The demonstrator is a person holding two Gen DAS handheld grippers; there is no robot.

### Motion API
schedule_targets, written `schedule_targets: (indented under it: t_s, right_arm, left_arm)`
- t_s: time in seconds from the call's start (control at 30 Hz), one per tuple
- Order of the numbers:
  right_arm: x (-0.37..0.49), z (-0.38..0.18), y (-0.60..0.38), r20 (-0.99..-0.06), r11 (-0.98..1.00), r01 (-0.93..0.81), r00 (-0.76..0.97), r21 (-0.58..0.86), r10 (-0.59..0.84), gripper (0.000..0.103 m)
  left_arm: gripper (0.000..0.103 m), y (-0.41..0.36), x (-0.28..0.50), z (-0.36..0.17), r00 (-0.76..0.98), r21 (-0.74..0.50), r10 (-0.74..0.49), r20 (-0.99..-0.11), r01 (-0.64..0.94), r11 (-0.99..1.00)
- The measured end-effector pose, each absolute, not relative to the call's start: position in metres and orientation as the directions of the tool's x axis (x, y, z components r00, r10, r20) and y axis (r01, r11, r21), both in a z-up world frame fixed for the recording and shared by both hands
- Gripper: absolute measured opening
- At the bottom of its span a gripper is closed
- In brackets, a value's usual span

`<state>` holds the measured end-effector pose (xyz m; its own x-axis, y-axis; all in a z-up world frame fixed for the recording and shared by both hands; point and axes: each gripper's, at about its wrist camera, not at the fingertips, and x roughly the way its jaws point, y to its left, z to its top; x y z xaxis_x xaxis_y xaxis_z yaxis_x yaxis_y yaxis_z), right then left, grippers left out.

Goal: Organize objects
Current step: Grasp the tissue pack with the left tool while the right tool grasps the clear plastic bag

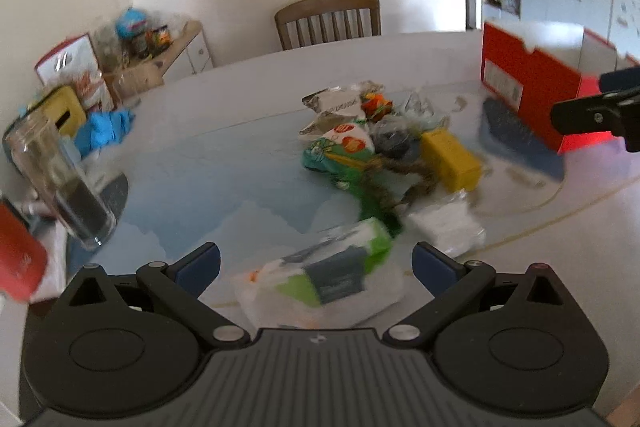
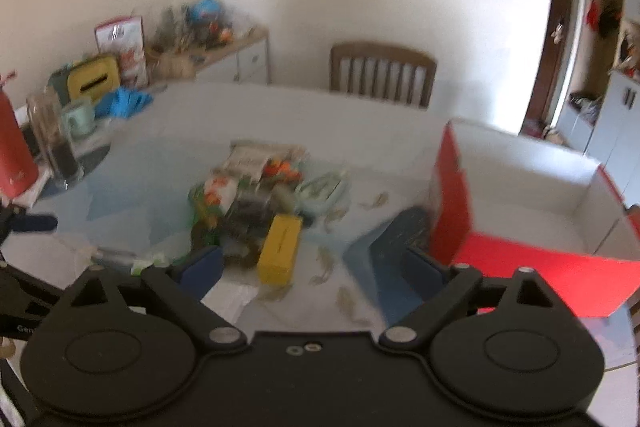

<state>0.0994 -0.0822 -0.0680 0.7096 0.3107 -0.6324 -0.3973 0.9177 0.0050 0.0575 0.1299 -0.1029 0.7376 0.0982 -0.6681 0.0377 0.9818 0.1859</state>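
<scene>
A heap of small packets and snack bags (image 1: 352, 135) lies mid-table, with a yellow box (image 1: 450, 159) at its right edge. A green and white pack in clear wrap (image 1: 332, 271) lies just ahead of my open left gripper (image 1: 316, 263), between the fingers but not touched. An open red shoebox (image 1: 532, 67) stands at the right. In the right wrist view the heap (image 2: 256, 187), the yellow box (image 2: 280, 247) and the red shoebox (image 2: 520, 187) show. My right gripper (image 2: 314, 267) is open and empty above the table.
A tall glass (image 1: 60, 183), a red bottle (image 1: 18, 259), a yellow holder (image 1: 66, 111) and a blue cloth (image 1: 104, 127) crowd the table's left side. A wooden chair (image 1: 328, 21) stands behind the table. A cluttered sideboard (image 1: 160, 47) is at the back left.
</scene>
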Motion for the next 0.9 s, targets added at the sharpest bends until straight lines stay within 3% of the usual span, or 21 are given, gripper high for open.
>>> schedule_targets:
  t_s: [0.13,0.27,0.57,0.7,0.87,0.9]
  right_arm:
    - [0.106,-0.086,-0.062,-0.680,0.888,-0.460,0.644,0.021,0.350,0.093]
    - [0.117,-0.105,-0.040,-0.732,0.860,-0.508,0.571,0.042,0.373,0.085]
    - [0.130,-0.135,-0.010,-0.796,0.836,-0.547,0.484,0.049,0.363,0.075]
    - [0.137,-0.143,-0.005,-0.814,0.834,-0.549,0.456,0.061,0.360,0.069]
    - [0.140,-0.146,-0.002,-0.828,0.833,-0.548,0.430,0.077,0.360,0.049]
    - [0.141,-0.147,-0.002,-0.830,0.833,-0.547,0.426,0.079,0.358,0.049]
  left_arm:
    - [0.102,0.137,0.063,-0.118,0.727,0.205,0.066,-0.683,0.103,0.973]
    - [0.102,0.141,0.071,-0.133,0.718,0.226,0.066,-0.693,0.130,0.965]
    - [0.091,0.150,0.080,-0.150,0.699,0.201,0.042,-0.714,0.147,0.969]
    - [0.081,0.152,0.081,-0.149,0.699,0.180,0.021,-0.715,0.156,0.971]
    - [0.064,0.153,0.082,-0.146,0.704,0.166,0.008,-0.711,0.157,0.974]
    - [0.062,0.153,0.083,-0.145,0.704,0.161,0.003,-0.710,0.157,0.974]
